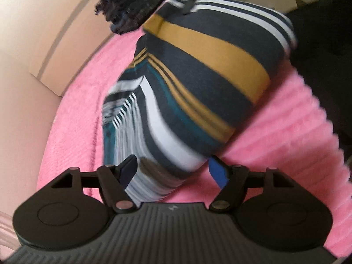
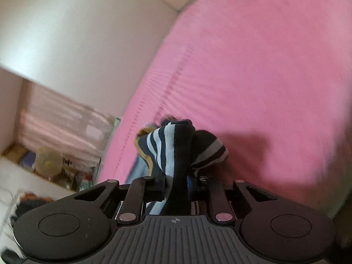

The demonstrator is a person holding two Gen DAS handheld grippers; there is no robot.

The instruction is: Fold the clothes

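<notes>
Striped shirt [image 1: 198, 83] lies folded on the pink blanket [image 1: 286, 132], navy with mustard, teal and white bands. Left gripper [image 1: 173, 171] fingers spread wide, near edge of the shirt between them, not pinched. Right gripper [image 2: 176, 182] fingers clenched on a bunched striped fold [image 2: 173, 149] of the shirt, lifted just off the blanket. Black fringed cloth [image 1: 132, 6] lies beyond the shirt. Frames motion-blurred.

No legible text, brand names or numbers in either view. Only a small emblem, unreadable, on ribbed gripper housing [image 1: 173, 208] at lower centre of each frame.
</notes>
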